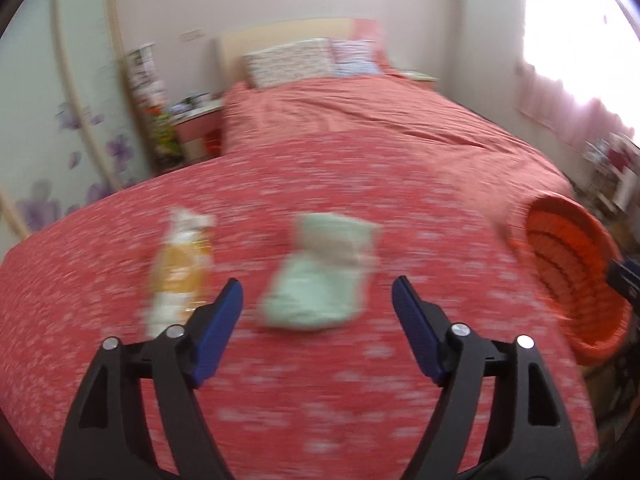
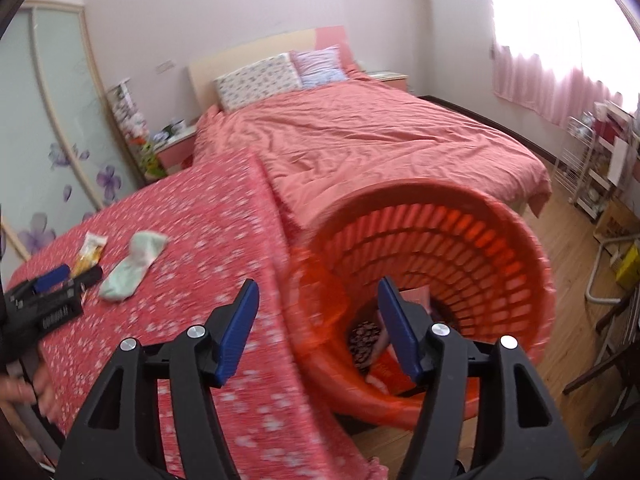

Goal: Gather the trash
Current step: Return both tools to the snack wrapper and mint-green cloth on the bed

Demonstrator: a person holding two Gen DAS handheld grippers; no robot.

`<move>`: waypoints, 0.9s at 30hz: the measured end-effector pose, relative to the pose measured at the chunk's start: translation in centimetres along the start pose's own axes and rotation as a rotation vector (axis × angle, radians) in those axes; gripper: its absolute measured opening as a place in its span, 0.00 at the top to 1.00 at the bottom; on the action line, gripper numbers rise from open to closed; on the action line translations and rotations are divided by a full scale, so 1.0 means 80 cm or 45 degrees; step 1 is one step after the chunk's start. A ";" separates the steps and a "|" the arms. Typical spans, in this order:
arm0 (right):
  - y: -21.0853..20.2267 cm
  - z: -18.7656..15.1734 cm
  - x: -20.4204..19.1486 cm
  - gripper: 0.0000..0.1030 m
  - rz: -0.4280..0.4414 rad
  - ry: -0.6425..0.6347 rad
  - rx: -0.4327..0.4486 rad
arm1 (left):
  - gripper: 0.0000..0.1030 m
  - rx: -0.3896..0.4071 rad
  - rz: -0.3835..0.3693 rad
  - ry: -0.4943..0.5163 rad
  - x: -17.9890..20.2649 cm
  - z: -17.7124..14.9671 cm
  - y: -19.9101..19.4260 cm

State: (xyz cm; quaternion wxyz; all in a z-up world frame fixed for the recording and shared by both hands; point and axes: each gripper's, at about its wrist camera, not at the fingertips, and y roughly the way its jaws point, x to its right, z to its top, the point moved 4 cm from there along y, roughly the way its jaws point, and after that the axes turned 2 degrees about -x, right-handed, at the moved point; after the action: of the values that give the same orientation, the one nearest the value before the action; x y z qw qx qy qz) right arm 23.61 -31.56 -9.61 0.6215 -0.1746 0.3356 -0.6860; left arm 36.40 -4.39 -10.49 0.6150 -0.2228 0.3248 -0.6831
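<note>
A pale green sock [image 1: 320, 276] and a yellow-white snack wrapper [image 1: 180, 272] lie on a table with a red flowered cloth [image 1: 280, 380]. My left gripper [image 1: 318, 300] is open, just short of the sock, with the wrapper by its left finger. In the right wrist view the sock [image 2: 132, 264], the wrapper [image 2: 90, 254] and the left gripper [image 2: 66, 276] show at far left. My right gripper [image 2: 318, 300] is open and empty over the tilted orange basket [image 2: 500, 248], which holds several wrappers [image 2: 364, 344].
The basket [image 1: 572, 272] sits at the table's right edge. A bed with a red cover [image 2: 380, 140] lies beyond the table. A nightstand [image 2: 176, 148] stands at the left, shelves [image 2: 592, 168] and clutter at the right over a wood floor.
</note>
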 end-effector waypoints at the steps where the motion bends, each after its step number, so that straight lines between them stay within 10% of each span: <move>1: 0.002 -0.002 -0.011 0.40 0.010 -0.019 -0.008 | 0.21 0.001 0.041 -0.022 -0.019 0.001 0.003; 7: 0.015 -0.015 -0.061 0.40 0.050 -0.107 -0.051 | 0.15 -0.033 0.267 -0.140 -0.112 0.007 0.043; 13: 0.026 -0.021 -0.095 0.40 0.069 -0.179 -0.080 | 0.15 -0.130 0.234 -0.202 -0.132 0.013 0.093; 21: 0.043 -0.022 -0.136 0.40 0.102 -0.217 -0.111 | 0.57 -0.213 0.189 -0.246 -0.150 0.010 0.116; 27: 0.062 -0.024 -0.182 0.40 0.156 -0.268 -0.146 | 0.58 -0.234 0.219 -0.235 -0.192 -0.027 0.082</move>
State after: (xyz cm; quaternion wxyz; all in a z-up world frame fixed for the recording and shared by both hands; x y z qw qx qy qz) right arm 28.40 -16.96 -11.76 0.6830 -0.2602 0.3172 -0.6043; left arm 41.66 10.91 -15.23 0.6755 -0.3112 0.3460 -0.5720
